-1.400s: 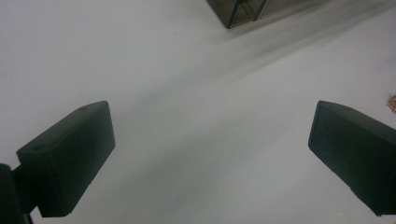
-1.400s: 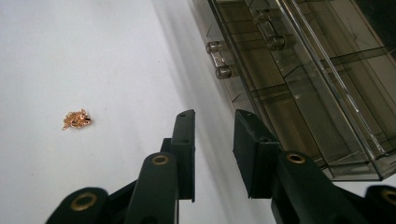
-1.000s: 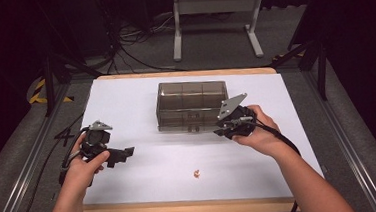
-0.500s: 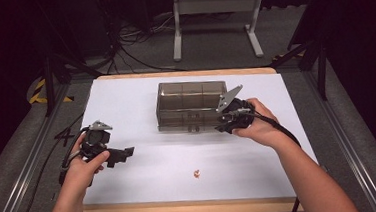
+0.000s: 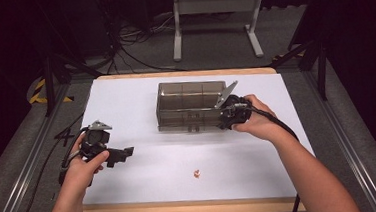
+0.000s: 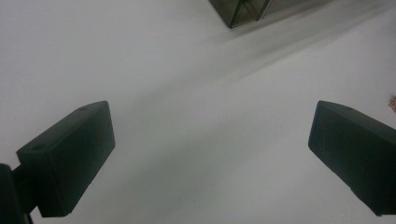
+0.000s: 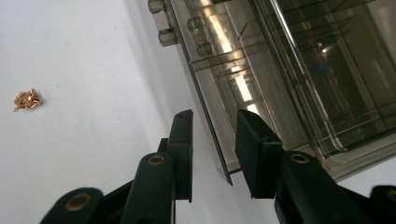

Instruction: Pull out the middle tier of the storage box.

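White paper covers the table (image 5: 125, 98), with a smoked clear plastic organizer box (image 5: 191, 106) near its middle and two hand-held grippers at work on either side.

Dark floor, cables and a pale metal stand lie beyond the far edge. The right gripper (image 7: 212, 140) sits at the box's right front corner, its jaws partly spread and straddling the edge of a thin clear panel (image 7: 205, 116) on the box's front (whether the pads actually touch that panel cannot be told). The left gripper (image 5: 124, 154) hovers over bare paper toward the table's left side, well apart from the box, jaws spread wide with nothing between them. A small tangle of gold chain (image 5: 197, 173) lies on the paper near the front edge, between the two hands.
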